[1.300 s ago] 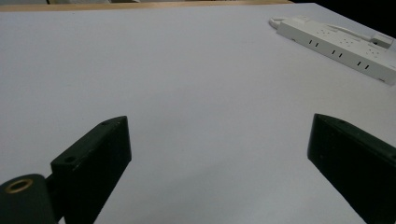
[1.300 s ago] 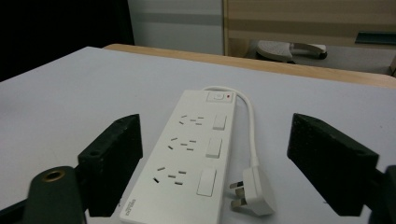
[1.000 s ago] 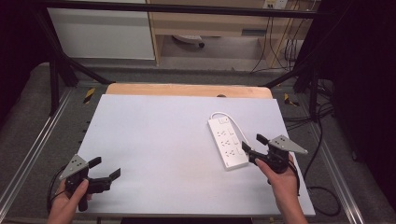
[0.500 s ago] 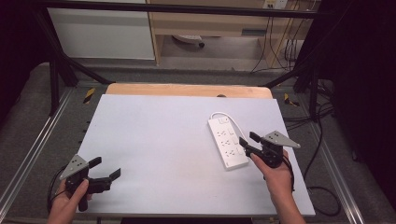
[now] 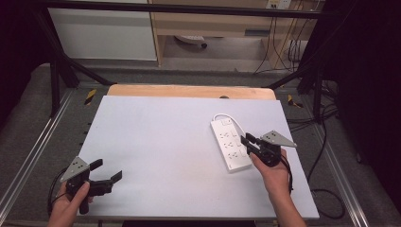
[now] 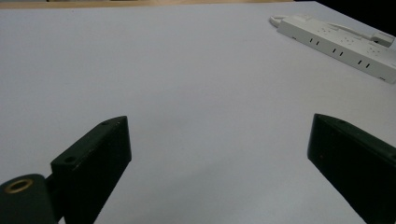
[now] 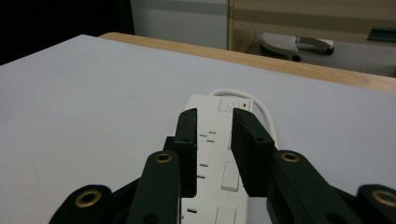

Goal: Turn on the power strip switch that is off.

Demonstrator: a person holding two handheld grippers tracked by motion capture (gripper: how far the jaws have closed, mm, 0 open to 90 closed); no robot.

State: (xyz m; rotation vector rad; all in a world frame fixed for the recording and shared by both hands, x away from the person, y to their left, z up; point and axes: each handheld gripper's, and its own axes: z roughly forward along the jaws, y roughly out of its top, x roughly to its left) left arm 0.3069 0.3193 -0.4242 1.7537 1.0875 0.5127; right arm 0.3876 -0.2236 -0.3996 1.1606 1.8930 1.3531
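My work here is with the white power strip (image 5: 230, 144), which lies flat on the white table (image 5: 161, 142) at about four o'clock from the table's middle, its long side running roughly from eleven to five o'clock. Its white cord (image 5: 226, 116) loops out from the far end, near the switch with the small red mark (image 7: 243, 105).

My right gripper (image 5: 249, 144) sits just at the strip's three o'clock edge, close to its near end. In the right gripper view the jaws stand nearly together, a narrow gap left between them, hovering over the strip's sockets and holding nothing. I judge this to be the approach only: the strip is not yet gripped, pressed or lifted, and nothing is plugged into it.

My left gripper (image 5: 101, 178) rests low at about seven o'clock on the table, well apart from the strip, its jaws spread wide and empty. From there the strip (image 6: 343, 44) shows far off at two o'clock.

So almost everything remains: closing in on the strip and handling it.
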